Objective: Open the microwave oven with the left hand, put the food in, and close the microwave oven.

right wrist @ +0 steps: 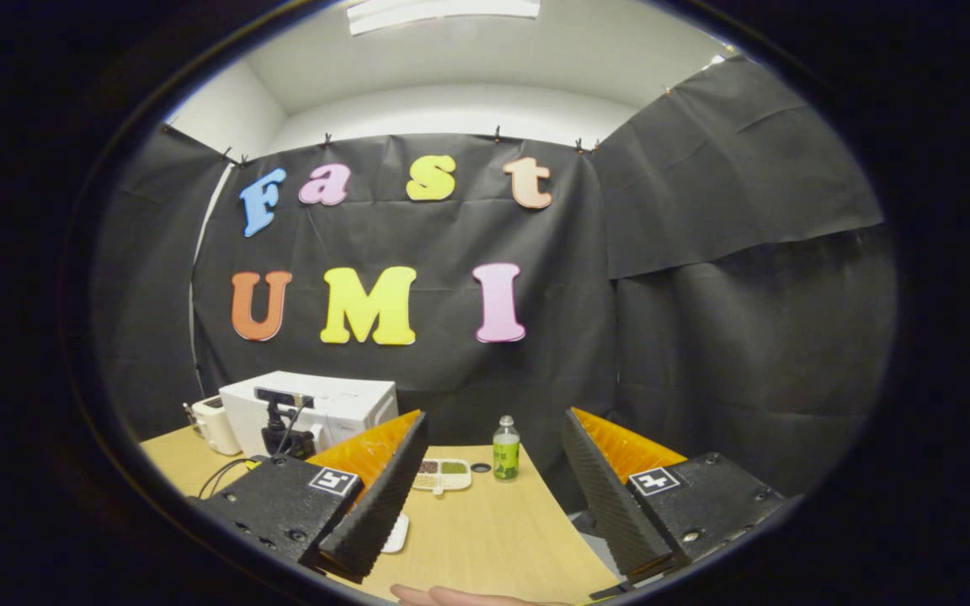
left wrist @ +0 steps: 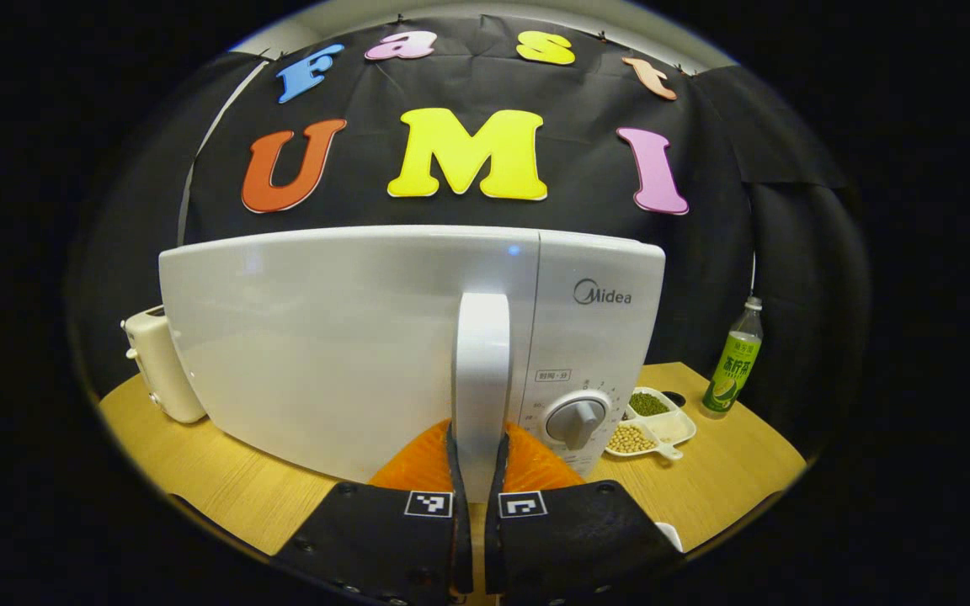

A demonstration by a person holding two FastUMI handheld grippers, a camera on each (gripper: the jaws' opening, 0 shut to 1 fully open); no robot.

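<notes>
- The left hand-held gripper [left wrist: 477, 471] was clamped on the upright white handle [left wrist: 482, 370] of the glossy white microwave oven [left wrist: 418, 337], standing on the light wooden counter [left wrist: 224, 480].
- The door looked closed, or perhaps barely cracked; the close angle made it hard to tell.
- The right hand-held gripper [right wrist: 489, 492] hung well back, fingers wide apart, holding nothing.
- A white divided dish of beans [left wrist: 652, 425], likely the food, sat beside the oven; loading and closing remained.

1 microwave [left wrist: 350, 337] | 1 toaster [left wrist: 157, 362] | 1 bottle [left wrist: 733, 362] | 1 divided dish [left wrist: 653, 425] | 2 grippers: L [left wrist: 477, 454], R [right wrist: 493, 471]
</notes>
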